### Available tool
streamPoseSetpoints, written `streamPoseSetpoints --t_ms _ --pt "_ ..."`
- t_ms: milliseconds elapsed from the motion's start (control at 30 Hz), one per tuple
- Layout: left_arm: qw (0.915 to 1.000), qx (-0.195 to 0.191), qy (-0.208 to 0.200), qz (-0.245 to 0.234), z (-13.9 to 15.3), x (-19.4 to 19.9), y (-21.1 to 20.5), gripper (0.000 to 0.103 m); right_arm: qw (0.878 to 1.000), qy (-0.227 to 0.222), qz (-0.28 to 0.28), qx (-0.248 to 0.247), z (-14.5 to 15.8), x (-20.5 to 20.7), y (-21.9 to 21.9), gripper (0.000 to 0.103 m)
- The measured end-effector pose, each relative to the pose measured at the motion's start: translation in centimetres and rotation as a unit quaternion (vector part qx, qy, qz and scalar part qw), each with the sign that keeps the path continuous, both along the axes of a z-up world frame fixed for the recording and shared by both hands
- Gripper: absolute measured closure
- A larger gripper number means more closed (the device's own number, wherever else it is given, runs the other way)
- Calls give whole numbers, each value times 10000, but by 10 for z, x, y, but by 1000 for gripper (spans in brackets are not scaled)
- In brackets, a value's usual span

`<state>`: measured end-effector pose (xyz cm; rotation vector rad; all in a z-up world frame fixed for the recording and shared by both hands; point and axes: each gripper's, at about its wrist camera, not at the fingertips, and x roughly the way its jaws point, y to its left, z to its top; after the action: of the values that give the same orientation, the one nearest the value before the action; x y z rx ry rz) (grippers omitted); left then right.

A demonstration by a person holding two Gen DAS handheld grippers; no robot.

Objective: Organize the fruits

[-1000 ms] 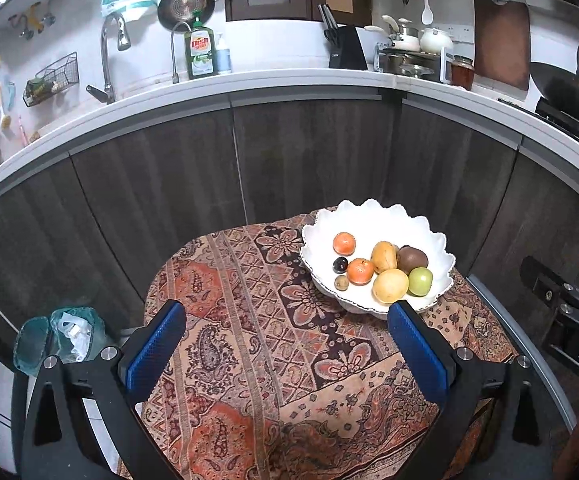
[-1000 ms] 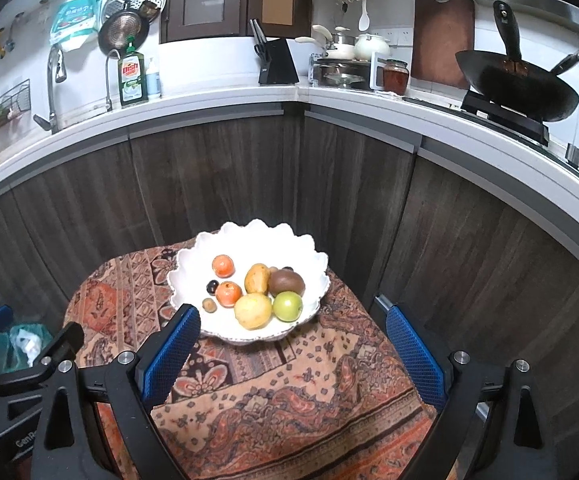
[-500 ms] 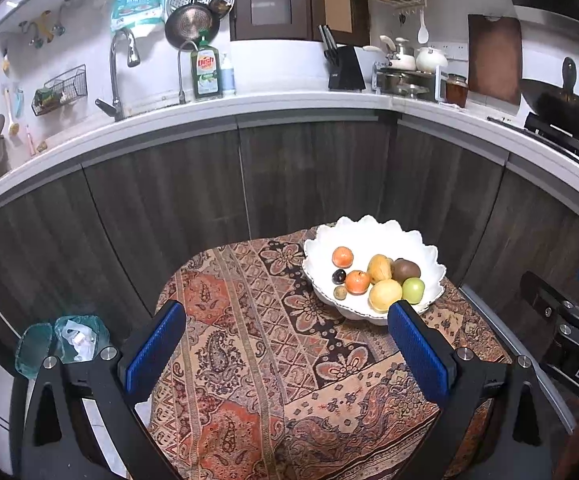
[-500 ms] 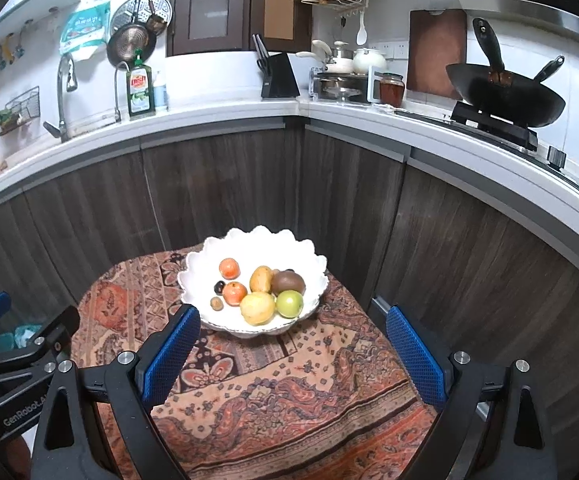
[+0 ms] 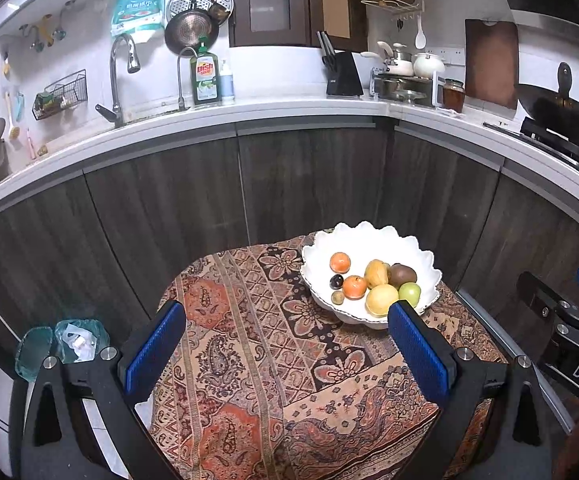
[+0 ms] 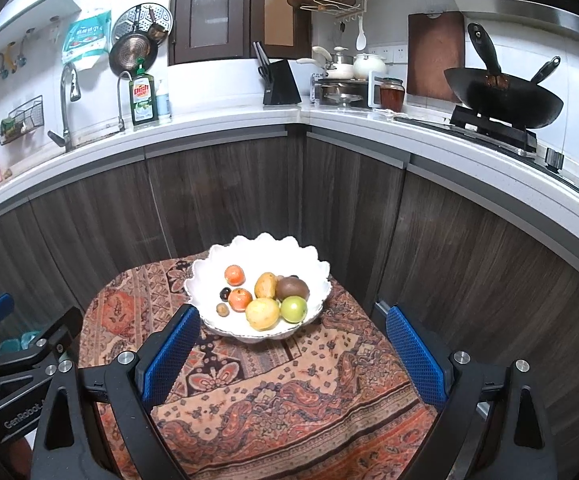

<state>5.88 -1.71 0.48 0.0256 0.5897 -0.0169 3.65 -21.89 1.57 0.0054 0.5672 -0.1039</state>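
Observation:
A white scalloped bowl (image 5: 417, 252) stands at the far right of a small table with a patterned cloth (image 5: 249, 340). It also shows in the right wrist view (image 6: 209, 272). It holds several fruits: two oranges (image 5: 340, 262), a yellow pear (image 5: 376, 273), a brown kiwi (image 5: 402, 275), a yellow round fruit (image 5: 381, 299), a green apple (image 5: 409, 292) and small dark fruits (image 5: 336, 281). My left gripper (image 5: 285, 344) is open and empty, held above the cloth, short of the bowl. My right gripper (image 6: 293, 344) is open and empty, just in front of the bowl.
Dark wood cabinets under a white counter (image 5: 289, 120) curve behind the table. On the counter are a sink tap (image 5: 119, 76), dish soap (image 5: 205, 78), a knife block (image 5: 343, 74) and a wok (image 6: 501, 96). A teal bin (image 5: 61, 344) stands left of the table.
Both grippers have pulled back and risen from the table, so the bowl looks smaller and farther. Both stay open and empty. The fruits have not moved.

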Motion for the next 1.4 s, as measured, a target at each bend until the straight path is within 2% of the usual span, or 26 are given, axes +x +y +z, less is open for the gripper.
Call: streamPoseSetpoints --t_ms 967,1400 --pt "10000 26 19 -24 0 0 -1 0 10000 10 0 -1 -1 -1 -2 8" --pt "9997 -27 199 -155 -4 2 5 0 10000 3 -26 7 -1 -1 -2 8"
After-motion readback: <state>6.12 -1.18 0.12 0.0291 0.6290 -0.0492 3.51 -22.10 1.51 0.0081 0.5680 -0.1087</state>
